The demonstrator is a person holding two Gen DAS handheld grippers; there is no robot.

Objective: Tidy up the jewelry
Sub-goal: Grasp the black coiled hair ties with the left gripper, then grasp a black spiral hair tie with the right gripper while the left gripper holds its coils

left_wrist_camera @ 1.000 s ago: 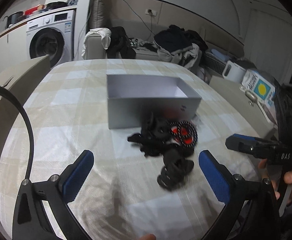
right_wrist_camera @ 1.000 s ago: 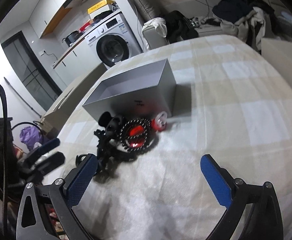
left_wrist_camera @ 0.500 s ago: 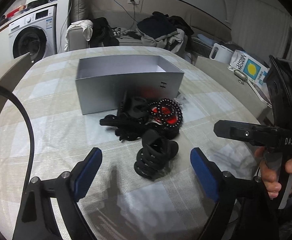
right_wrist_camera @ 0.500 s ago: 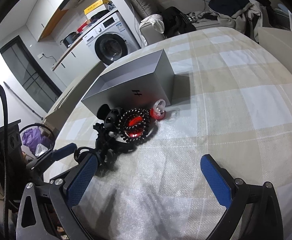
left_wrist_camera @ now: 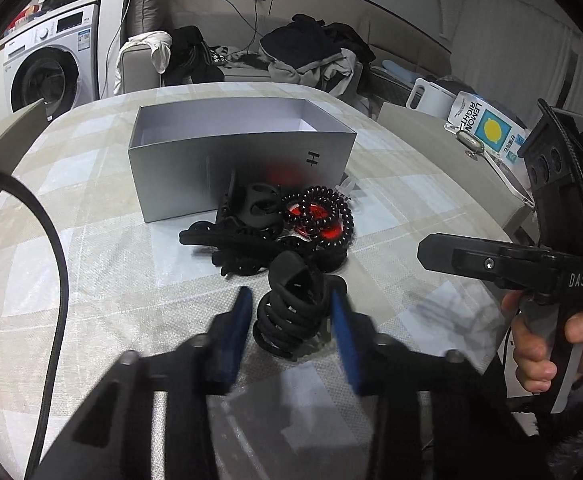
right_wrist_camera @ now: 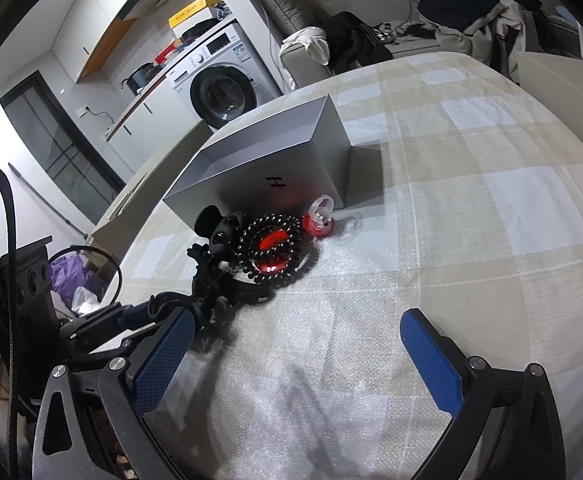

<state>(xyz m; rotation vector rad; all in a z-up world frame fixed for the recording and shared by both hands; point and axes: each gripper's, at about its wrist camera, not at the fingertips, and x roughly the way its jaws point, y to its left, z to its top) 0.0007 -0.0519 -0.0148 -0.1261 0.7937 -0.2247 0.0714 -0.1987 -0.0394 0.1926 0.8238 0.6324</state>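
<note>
An open grey box [left_wrist_camera: 235, 152] stands on the checked tablecloth; it also shows in the right wrist view [right_wrist_camera: 275, 168]. In front of it lies a pile of black hair ties and clips [left_wrist_camera: 247, 236] with a black spiral band [left_wrist_camera: 323, 216] over a red piece. My left gripper [left_wrist_camera: 291, 316] has its blue pads on either side of a bundle of black hair ties [left_wrist_camera: 295, 312], closing on it. My right gripper [right_wrist_camera: 295, 360] is open and empty above the cloth, right of the pile [right_wrist_camera: 251, 252]. A clear and red ring-shaped piece [right_wrist_camera: 321, 216] lies by the box.
A washing machine [left_wrist_camera: 47, 68] stands at the back left. A sofa with heaped clothes [left_wrist_camera: 311, 52] is behind the table. A lemon-print packet [left_wrist_camera: 487, 128] lies on the right-hand surface. The right gripper's body [left_wrist_camera: 531, 260] hovers right of the pile.
My left gripper has moved forward to the black hair-tie bundle and its jaws have narrowed around it. My right gripper has stayed open and shifted only slightly.
</note>
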